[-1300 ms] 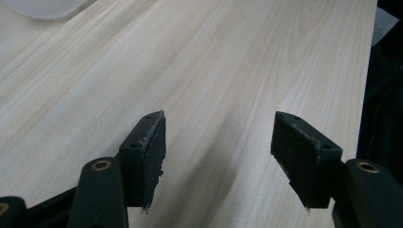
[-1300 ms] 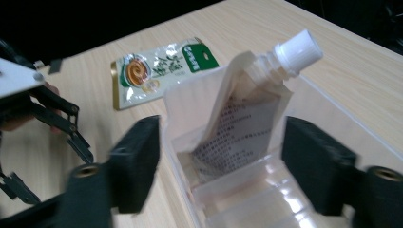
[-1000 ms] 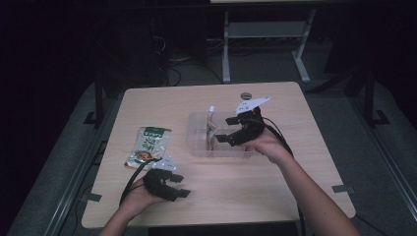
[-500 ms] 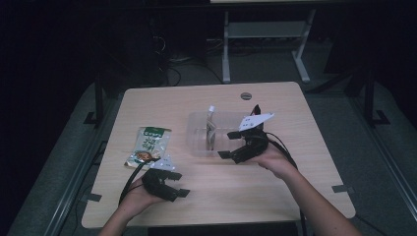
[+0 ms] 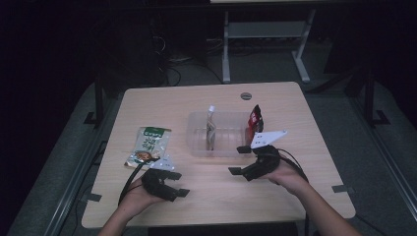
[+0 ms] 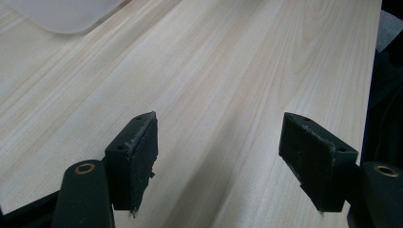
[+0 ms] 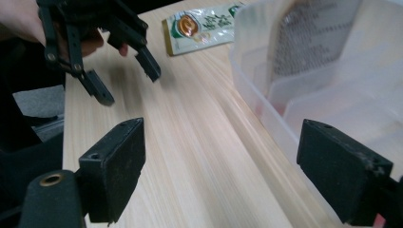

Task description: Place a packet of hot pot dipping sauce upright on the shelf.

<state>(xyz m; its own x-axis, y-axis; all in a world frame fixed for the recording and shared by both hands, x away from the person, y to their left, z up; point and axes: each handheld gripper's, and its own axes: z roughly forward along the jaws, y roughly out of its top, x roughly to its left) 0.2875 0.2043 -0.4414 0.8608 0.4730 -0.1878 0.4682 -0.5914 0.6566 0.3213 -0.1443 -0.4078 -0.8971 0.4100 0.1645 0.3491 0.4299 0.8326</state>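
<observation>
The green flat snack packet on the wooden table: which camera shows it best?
The high view: the green flat snack packet lies whole and unobstructed left of the clear plastic tray. The right gripper view catches it nearer, at an angle.

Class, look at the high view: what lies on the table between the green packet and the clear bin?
Nothing: bare wood separates the green packet from the clear bin, as the high view shows.

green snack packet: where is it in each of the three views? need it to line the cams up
High view: green snack packet lies flat on the table's left half, left of the clear bin, just beyond the left gripper.
Left gripper view: out of frame; the jaws look across bare table.
Right gripper view: packet at top centre, left of the bin wall.
Shared landmark: the clear bin, whose corner shows top left in the left gripper view.
</observation>
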